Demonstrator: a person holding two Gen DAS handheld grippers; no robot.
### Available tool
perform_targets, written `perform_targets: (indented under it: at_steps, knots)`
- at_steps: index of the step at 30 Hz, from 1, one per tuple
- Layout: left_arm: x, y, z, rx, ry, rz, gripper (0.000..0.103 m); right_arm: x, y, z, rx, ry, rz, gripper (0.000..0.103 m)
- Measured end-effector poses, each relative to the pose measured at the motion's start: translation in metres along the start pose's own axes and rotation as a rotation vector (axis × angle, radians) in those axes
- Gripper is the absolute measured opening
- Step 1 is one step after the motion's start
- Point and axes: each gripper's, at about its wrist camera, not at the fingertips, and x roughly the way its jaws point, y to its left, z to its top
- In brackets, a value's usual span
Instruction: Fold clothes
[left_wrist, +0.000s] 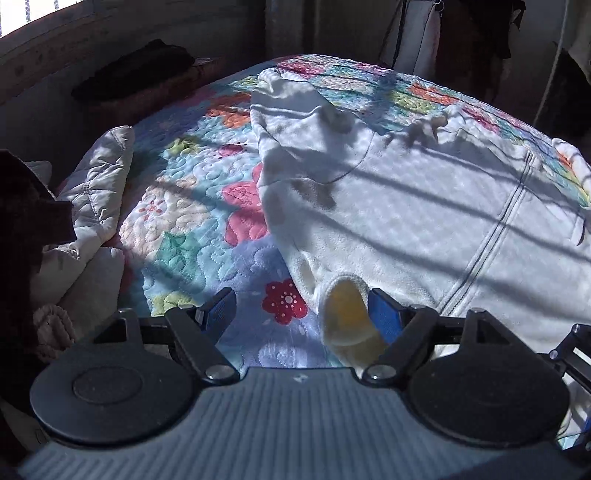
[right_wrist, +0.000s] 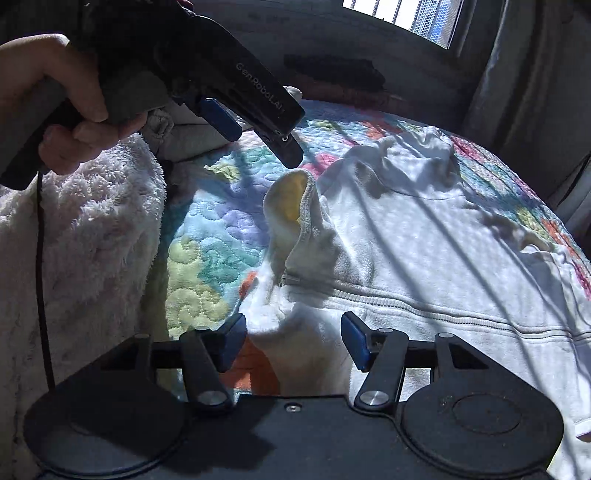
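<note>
"GenRoboLAI" on left gripper (right_wrist: 258, 125) body

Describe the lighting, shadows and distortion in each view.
Left wrist view: hard sunlight on the white zip jacket, crossed by dark bar shadows; the room behind is dim, the quilt bulges from fisheye. Right wrist view: same striped shadows, bright window blown out, hand and fluffy blanket shaded.
</note>
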Motion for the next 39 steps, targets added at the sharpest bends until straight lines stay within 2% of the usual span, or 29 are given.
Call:
perform_targets:
  at_steps: [1, 2, 4, 8, 11, 12, 14, 16, 18, 23, 25, 26, 29, 32, 34, 35, 36, 37, 38, 39]
  knots:
    - [0.005, -0.001, 0.001, 0.034, 0.004, 0.021, 0.087, 0.004, 0.001, 0.000, -0.009, 0.006, -0.009, 0.064]
    - [0.013, 0.004, 0.003, 0.022, 0.034, 0.001, 0.091, 0.008, 0.002, -0.001, -0.018, 0.013, -0.018, 0.064]
    - [0.028, 0.014, 0.006, -0.006, 0.113, -0.145, 0.091, 0.017, 0.004, -0.001, -0.036, 0.026, -0.036, 0.064]
    - [0.023, 0.000, 0.004, 0.160, 0.087, -0.148, 0.091, 0.015, 0.007, -0.002, -0.042, 0.031, -0.043, 0.063]
    - [0.019, -0.022, 0.003, 0.353, 0.073, -0.165, 0.088, 0.006, 0.002, -0.004, 0.010, -0.004, -0.034, 0.041]
    - [0.023, -0.029, 0.003, 0.411, 0.085, -0.177, 0.088, 0.007, -0.002, -0.005, 0.040, -0.006, -0.035, 0.041]
    - [0.033, -0.037, 0.002, 0.463, 0.091, -0.170, 0.088, 0.008, -0.009, -0.007, 0.094, -0.007, -0.029, 0.041]
    - [0.047, -0.039, 0.003, 0.471, 0.120, -0.134, 0.088, 0.006, -0.010, -0.008, 0.102, -0.014, -0.003, 0.042]
    - [0.057, -0.035, 0.004, 0.457, 0.152, -0.123, 0.088, 0.002, -0.006, -0.009, 0.085, -0.014, -0.008, 0.053]
    - [0.043, -0.014, 0.015, 0.349, 0.149, -0.238, 0.091, 0.005, 0.001, -0.017, 0.026, 0.037, -0.022, 0.055]
    - [0.041, -0.008, 0.018, 0.305, 0.152, -0.253, 0.091, 0.007, -0.001, -0.019, 0.034, 0.044, -0.032, 0.055]
    - [0.043, -0.007, 0.019, 0.307, 0.157, -0.239, 0.092, 0.008, -0.003, -0.019, 0.041, 0.048, -0.037, 0.055]
    - [0.055, -0.013, 0.017, 0.349, 0.163, -0.128, 0.095, 0.020, -0.003, -0.018, 0.014, 0.045, -0.078, 0.055]
    - [0.075, -0.024, 0.010, 0.408, 0.201, -0.106, 0.098, 0.038, 0.000, -0.015, -0.035, 0.037, -0.081, 0.059]
    - [0.080, -0.029, 0.009, 0.429, 0.207, -0.127, 0.098, 0.048, -0.003, -0.014, -0.024, 0.022, -0.080, 0.058]
    - [0.078, -0.031, 0.008, 0.436, 0.195, -0.138, 0.096, 0.053, -0.004, -0.014, -0.010, 0.012, -0.078, 0.053]
    - [0.074, -0.033, 0.009, 0.447, 0.172, -0.143, 0.092, 0.053, -0.008, -0.013, 0.023, -0.001, -0.074, 0.041]
    - [0.070, -0.034, 0.009, 0.460, 0.147, -0.150, 0.079, 0.050, -0.013, -0.013, 0.077, -0.019, -0.068, 0.036]
    - [0.066, -0.036, 0.009, 0.481, 0.111, -0.161, 0.057, 0.047, -0.019, -0.012, 0.131, -0.036, -0.061, 0.027]
    - [0.062, -0.039, 0.009, 0.506, 0.091, -0.185, 0.048, 0.042, -0.025, -0.012, 0.184, -0.057, -0.049, 0.023]
